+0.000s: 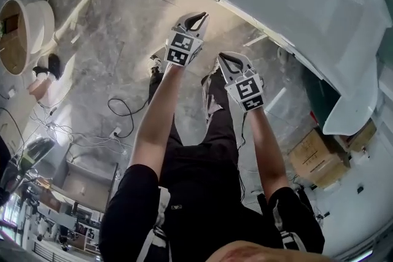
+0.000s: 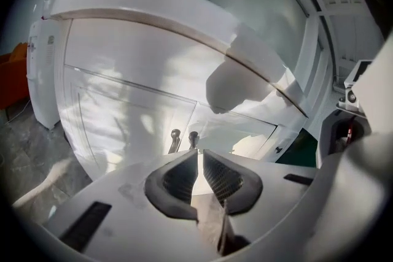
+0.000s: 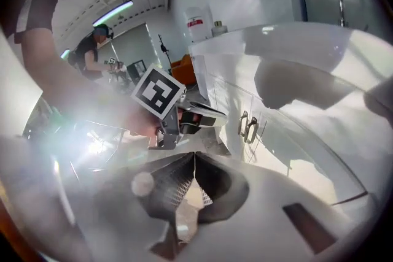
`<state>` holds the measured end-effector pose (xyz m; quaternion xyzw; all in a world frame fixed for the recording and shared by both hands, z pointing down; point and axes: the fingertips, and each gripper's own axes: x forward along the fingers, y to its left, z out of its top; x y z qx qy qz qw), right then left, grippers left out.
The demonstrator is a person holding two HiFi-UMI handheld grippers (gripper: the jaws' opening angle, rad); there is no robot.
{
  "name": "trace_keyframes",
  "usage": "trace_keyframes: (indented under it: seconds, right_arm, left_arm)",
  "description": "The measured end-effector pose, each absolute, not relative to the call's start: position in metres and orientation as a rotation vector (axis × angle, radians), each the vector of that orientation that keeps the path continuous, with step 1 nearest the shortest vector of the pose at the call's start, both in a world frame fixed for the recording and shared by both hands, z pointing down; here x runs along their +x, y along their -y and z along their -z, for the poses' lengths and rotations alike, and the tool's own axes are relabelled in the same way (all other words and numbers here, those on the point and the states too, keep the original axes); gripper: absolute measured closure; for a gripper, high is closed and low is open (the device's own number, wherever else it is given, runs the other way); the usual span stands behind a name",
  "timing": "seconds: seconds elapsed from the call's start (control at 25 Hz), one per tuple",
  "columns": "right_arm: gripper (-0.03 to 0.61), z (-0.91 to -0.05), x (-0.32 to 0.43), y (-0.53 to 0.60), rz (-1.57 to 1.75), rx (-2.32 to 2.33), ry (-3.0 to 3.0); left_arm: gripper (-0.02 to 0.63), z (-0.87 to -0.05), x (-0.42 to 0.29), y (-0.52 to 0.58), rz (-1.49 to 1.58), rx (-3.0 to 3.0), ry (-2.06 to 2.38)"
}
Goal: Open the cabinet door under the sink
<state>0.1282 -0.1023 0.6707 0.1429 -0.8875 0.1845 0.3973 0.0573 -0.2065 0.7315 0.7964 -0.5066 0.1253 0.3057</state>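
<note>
The cabinet doors [image 2: 123, 113] sit directly under the sink [image 1: 319, 15], and both are still shut. Their two handles [image 2: 193, 139] stand side by side at the seam where the doors meet, below the middle of the sink. Each is a slim bar with its long axis upright.

The left gripper [image 2: 199, 153] points almost straight at that pair. In the left gripper view the handles show just above its jaw tips, ahead of it and not touching. Its jaws are drawn together with only a sliver between them and nothing held.

The right gripper [image 3: 195, 155] is also closed and empty, its tips meeting. In its own view the handles lie off to the right of its line, farther from it.

In the head view the left gripper reaches farther in under the sink, so it looks the nearer one. To take a handle, its jaws would need to part and straddle the upright bar from the sides.
</note>
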Motion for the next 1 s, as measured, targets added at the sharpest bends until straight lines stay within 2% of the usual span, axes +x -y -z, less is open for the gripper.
trace_keyframes:
  seconds: [0.28,0.36,0.48,0.88,0.96,1.0]
  right_arm:
    - [0.518,-0.715,0.148,0.091,-0.539,0.371,2.235]
    - [0.518,-0.727,0.16,0.084,-0.546,0.361,2.214]
    - [0.518,-0.742,0.169,0.07,-0.554,0.344,2.185]
    - [0.518,-0.748,0.171,0.068,-0.577,0.336,2.187]
    - [0.518,-0.746,0.167,0.066,-0.571,0.326,2.196]
    - [0.518,-0.745,0.165,0.065,-0.566,0.32,2.2]
  left_arm:
    - [0.578,-0.774,0.054,0.244,-0.412,2.13,1.431]
    - [0.505,-0.783,0.052,0.256,-0.456,2.135,1.478]
    - [0.492,-0.786,0.053,0.267,-0.443,2.126,1.463]
    - [0.512,-0.795,0.049,0.29,-0.437,2.091,1.55]
    - [0.531,-0.794,0.052,0.289,-0.449,2.083,1.562]
    - [0.56,-0.794,0.053,0.288,-0.454,2.084,1.573]
